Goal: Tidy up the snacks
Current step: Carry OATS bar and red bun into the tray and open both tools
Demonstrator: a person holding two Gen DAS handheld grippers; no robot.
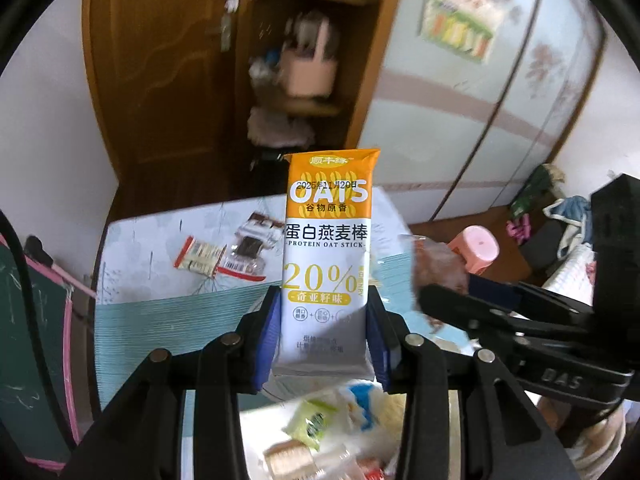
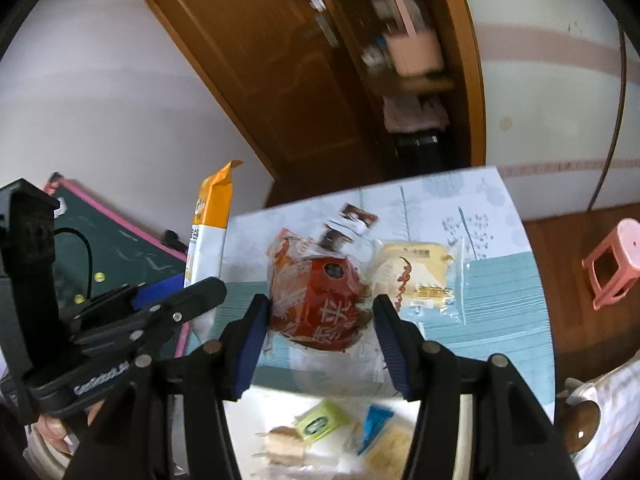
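My left gripper (image 1: 323,332) is shut on an orange-and-white protein oat stick packet (image 1: 326,256) and holds it upright above the table. The packet also shows edge-on in the right wrist view (image 2: 210,232). My right gripper (image 2: 320,336) is shut on a clear packet with a red label (image 2: 320,300), held above the table; in the left wrist view that packet (image 1: 438,268) shows blurred at the right gripper's tip. Several loose snacks lie below both grippers in a white container (image 2: 320,432), among them a green packet (image 2: 320,424) and a blue one (image 2: 374,424).
The table (image 1: 160,320) has a pale blue patterned cloth. Two wrapped snacks (image 1: 228,256) lie at its far side, and a yellow cake packet (image 2: 420,276) lies further right. A pink stool (image 2: 612,264) stands on the floor to the right. A green chalkboard (image 1: 24,340) leans at left.
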